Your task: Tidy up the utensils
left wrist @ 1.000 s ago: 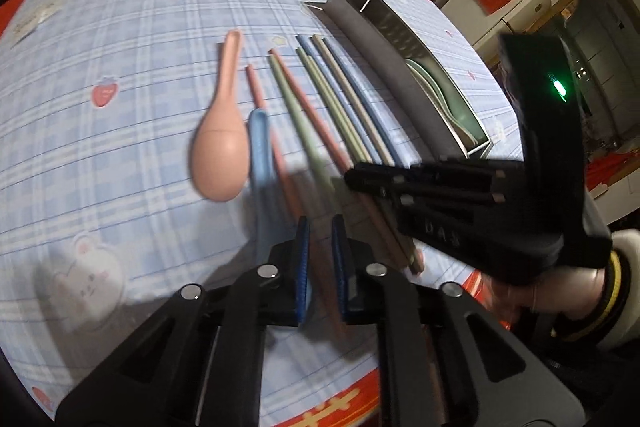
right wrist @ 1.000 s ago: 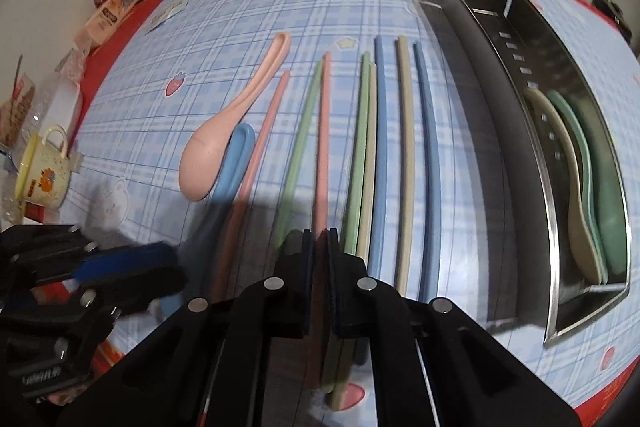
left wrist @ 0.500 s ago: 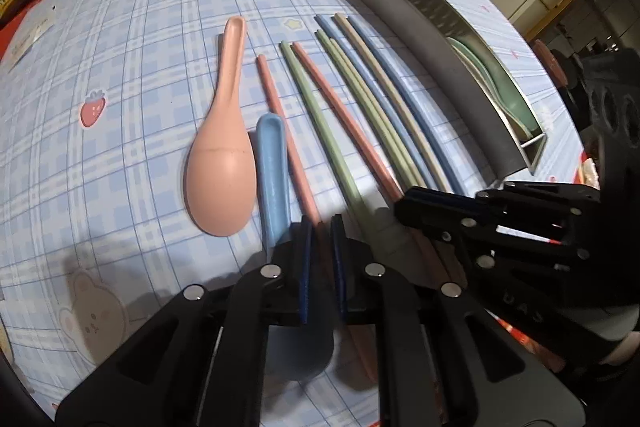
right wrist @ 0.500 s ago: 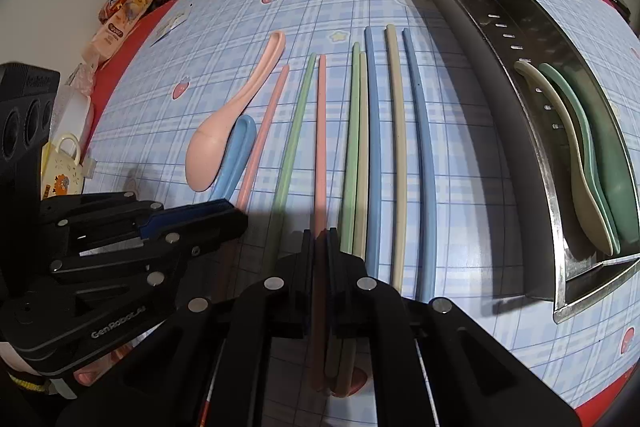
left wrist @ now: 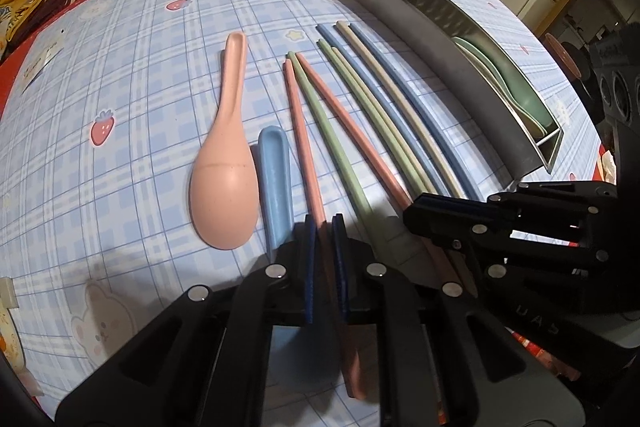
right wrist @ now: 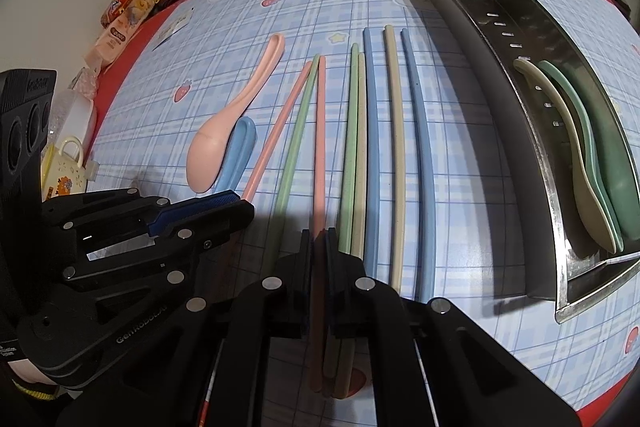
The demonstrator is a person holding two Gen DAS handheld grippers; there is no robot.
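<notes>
Two spoons lie in the metal tray point(right wrist: 532, 163) at right, but two more and eight chopsticks remain on the surface point(left wrist: 132, 75) — each claw nipped shut on a pink chopstick's near end — left claw point(left wrist: 322, 251), right claw point(right wrist: 319, 255).

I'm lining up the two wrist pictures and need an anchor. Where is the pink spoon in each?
Left wrist view: the pink spoon lies left of centre, bowl toward the camera, beside the blue spoon.
Right wrist view: the pink spoon lies left of centre, handle slanting up and right.
Shared landmark: the metal tray at right.
</notes>
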